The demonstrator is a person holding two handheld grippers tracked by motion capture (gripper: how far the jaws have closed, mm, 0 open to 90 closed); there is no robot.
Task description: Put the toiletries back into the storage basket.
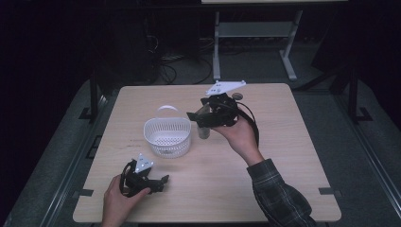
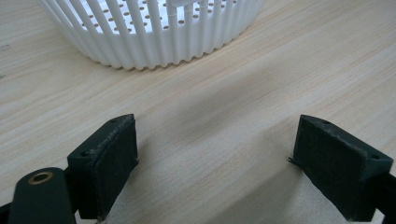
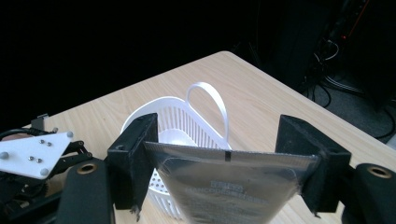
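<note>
On table [image 1: 265, 156]: one basket [image 1: 168, 137]; one pouch [image 3: 233, 186]

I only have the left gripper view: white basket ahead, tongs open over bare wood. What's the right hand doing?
Observer: The right tongs grip a silvery pouch by its side edges.
Operator: Where, relative to the basket?
Observer: In the high view, beside the white basket, on its right and not over it.
Operator: Anything in the basket?
Observer: It looks empty; its handle stands upright at the far rim.
</note>
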